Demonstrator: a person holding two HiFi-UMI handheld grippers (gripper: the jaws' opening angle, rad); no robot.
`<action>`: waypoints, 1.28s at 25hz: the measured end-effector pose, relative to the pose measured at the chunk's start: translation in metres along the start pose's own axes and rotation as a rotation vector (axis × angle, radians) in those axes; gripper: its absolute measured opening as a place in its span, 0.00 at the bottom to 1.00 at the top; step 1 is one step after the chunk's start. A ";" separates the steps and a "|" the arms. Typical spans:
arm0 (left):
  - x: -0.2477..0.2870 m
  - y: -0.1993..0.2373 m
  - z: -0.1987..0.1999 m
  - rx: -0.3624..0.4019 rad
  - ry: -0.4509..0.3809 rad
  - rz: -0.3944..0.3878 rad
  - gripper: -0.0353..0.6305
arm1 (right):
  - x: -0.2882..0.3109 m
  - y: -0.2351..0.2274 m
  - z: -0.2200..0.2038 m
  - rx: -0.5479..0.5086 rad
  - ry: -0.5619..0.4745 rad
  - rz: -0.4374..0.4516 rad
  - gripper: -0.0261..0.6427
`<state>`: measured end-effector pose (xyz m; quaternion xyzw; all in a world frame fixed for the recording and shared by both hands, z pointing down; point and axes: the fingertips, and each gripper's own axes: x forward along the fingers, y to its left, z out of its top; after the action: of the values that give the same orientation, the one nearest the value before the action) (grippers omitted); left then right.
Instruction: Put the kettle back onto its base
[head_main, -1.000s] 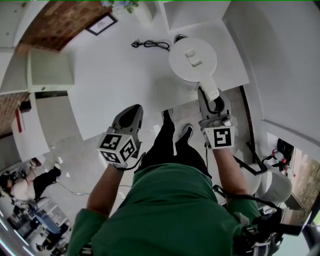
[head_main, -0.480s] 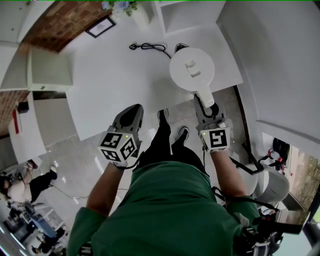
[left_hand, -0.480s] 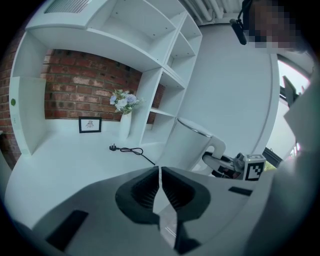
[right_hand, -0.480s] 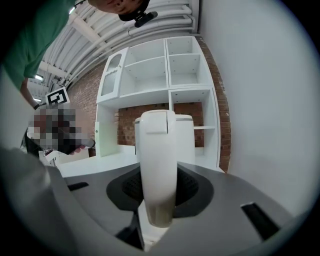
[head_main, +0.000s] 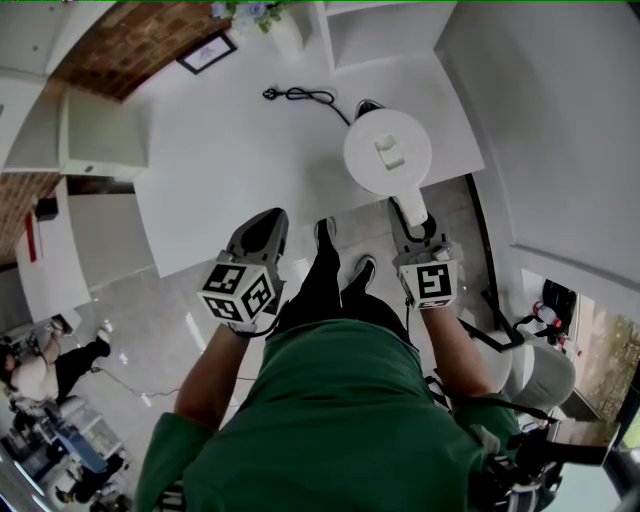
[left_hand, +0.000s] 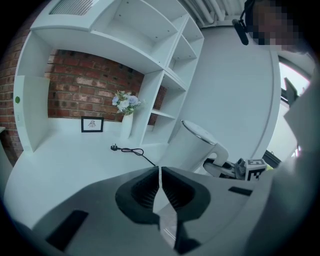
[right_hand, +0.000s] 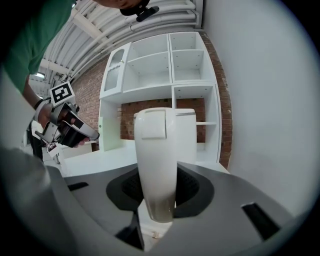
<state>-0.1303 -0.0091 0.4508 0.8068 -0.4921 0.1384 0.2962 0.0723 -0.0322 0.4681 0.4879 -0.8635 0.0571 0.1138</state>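
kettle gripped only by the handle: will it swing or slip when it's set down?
Probably stiff: the kettle looks like a rigid shell. Held only at the handle by the right tongs, its body hangs out ahead, so it may sag or pivot. The handle looks smooth and glossy; it could slip.

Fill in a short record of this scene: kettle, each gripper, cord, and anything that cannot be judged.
kettle: white, upright, lid closed, over the counter
right gripper: shut on the kettle's handle
left gripper: shut, empty
cord: black, plug lying loose on the counter, runs toward the kettle
unclear: whether the kettle is seated yet
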 end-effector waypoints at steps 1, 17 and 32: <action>0.000 -0.001 0.000 -0.001 0.000 -0.001 0.09 | 0.000 0.001 0.000 0.000 0.004 0.001 0.23; -0.011 0.002 0.003 -0.006 -0.021 0.014 0.09 | -0.010 0.015 0.002 -0.024 -0.015 0.007 0.24; -0.009 0.004 -0.005 -0.024 -0.013 0.005 0.09 | -0.022 0.015 -0.010 0.001 0.033 0.007 0.24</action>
<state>-0.1375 -0.0009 0.4518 0.8029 -0.4976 0.1279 0.3022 0.0724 -0.0040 0.4726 0.4841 -0.8631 0.0661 0.1276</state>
